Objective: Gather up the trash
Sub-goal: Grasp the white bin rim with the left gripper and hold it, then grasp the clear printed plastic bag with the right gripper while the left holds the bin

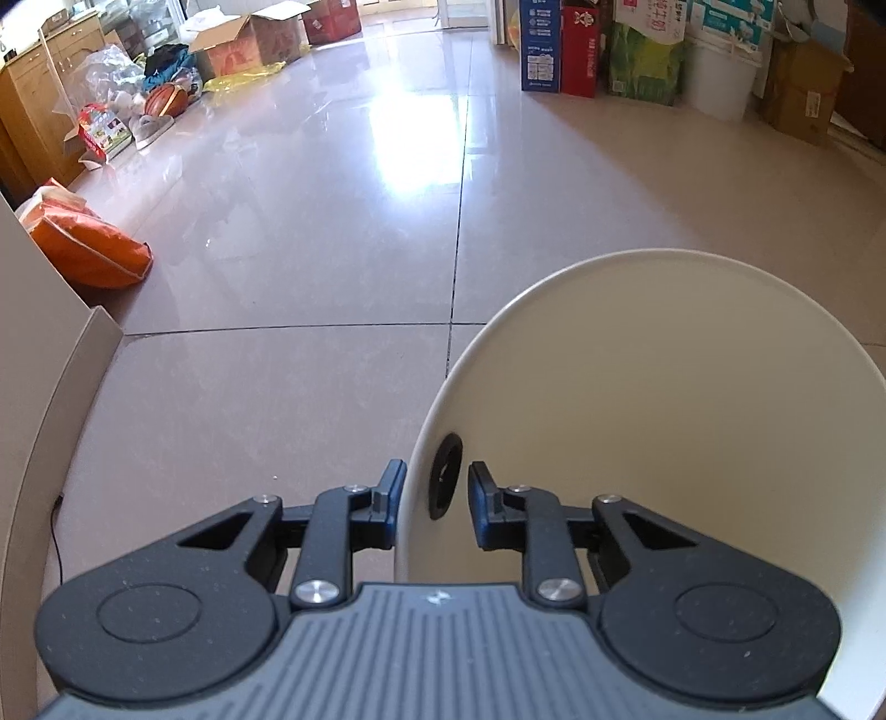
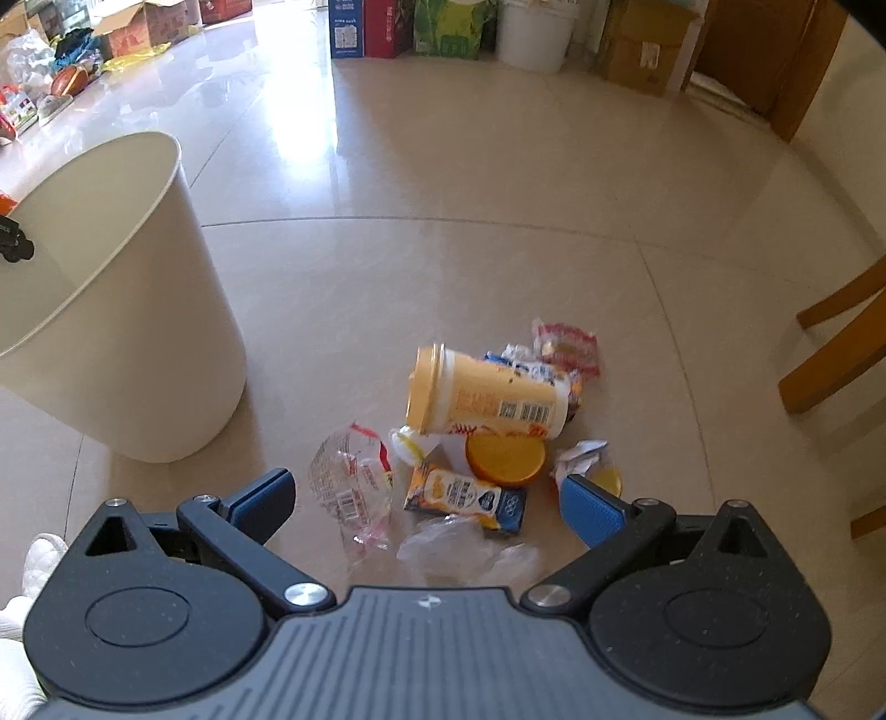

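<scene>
A cream trash bin (image 2: 138, 304) stands on the tiled floor at the left of the right wrist view. My left gripper (image 1: 434, 498) straddles the bin's (image 1: 664, 387) near rim, one finger outside and one inside beside a black handle hole, shut on the wall. My right gripper (image 2: 426, 493) hangs open just above a trash pile. The pile holds a yellow cup (image 2: 487, 396) on its side, an orange lid (image 2: 506, 457), a small drink carton (image 2: 470, 495), a clear printed wrapper (image 2: 346, 482), a clear plastic bag (image 2: 470, 548), a red wrapper (image 2: 567, 343) and crumpled white paper (image 2: 578, 457).
Wooden chair legs (image 2: 836, 354) stand right of the pile. Boxes and a white bucket (image 2: 534, 33) line the far wall. An orange bag (image 1: 88, 249) and a pale panel edge (image 1: 33, 387) are on the left. Something white and quilted (image 2: 33, 559) shows at the lower left.
</scene>
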A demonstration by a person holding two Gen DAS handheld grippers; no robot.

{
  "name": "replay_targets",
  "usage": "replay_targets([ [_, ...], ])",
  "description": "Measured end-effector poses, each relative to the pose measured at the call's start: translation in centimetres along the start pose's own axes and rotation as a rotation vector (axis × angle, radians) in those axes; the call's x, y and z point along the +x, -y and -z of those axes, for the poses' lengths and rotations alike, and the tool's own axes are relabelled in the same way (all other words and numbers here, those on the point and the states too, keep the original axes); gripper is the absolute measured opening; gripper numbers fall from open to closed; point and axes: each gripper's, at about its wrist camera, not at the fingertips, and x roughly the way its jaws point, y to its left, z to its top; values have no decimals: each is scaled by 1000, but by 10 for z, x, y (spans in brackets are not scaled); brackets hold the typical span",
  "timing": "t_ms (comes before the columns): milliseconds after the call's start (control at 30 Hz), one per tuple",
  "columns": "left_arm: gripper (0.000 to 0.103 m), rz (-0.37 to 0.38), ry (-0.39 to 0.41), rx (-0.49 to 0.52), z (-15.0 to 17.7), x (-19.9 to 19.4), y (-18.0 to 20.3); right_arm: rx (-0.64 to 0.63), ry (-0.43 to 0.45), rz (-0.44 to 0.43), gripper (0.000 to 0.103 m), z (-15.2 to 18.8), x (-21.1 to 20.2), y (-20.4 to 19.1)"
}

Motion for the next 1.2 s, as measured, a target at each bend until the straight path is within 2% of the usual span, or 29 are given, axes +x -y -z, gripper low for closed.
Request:
replay_targets([
  [133, 20, -5, 17, 22, 3, 6, -5, -4, -36, -27, 103, 6, 14, -1],
  [300, 20, 53, 3, -34, -1, 8, -16, -7, -111, -11, 103, 19, 32, -1],
  [367, 20, 79, -17, -74, 0, 6, -20, -8, -116, 1, 103, 23, 34, -2],
  [433, 20, 94, -17, -98, 0, 7, -24, -8, -113, 4, 103, 24, 35, -3],
  [567, 18, 66, -13, -60, 6, 3, -16, -14, -102, 14, 103, 23, 35, -6],
  [700, 18, 106, -31, -104, 10, -7, -14, -2, -79, 13, 103, 20, 30, -5],
  [800, 18, 60, -36, -47, 15, -9, -5, 17, -66, 15, 103, 18, 27, -2],
  [867, 17, 36, -38, -60, 16, -6, -6, 23, -59, 13, 103, 18, 25, -1],
  [933, 12, 22, -37, -73, 18, -1, -12, 16, -57, 8, 103, 19, 23, -2],
  [1100, 11, 35, -12, -28, 17, -3, -10, -4, -40, -14, 103, 23, 22, -3],
  [1200, 11, 58, 1, -41, 15, -2, -14, -4, -58, -35, 103, 25, 27, -4],
])
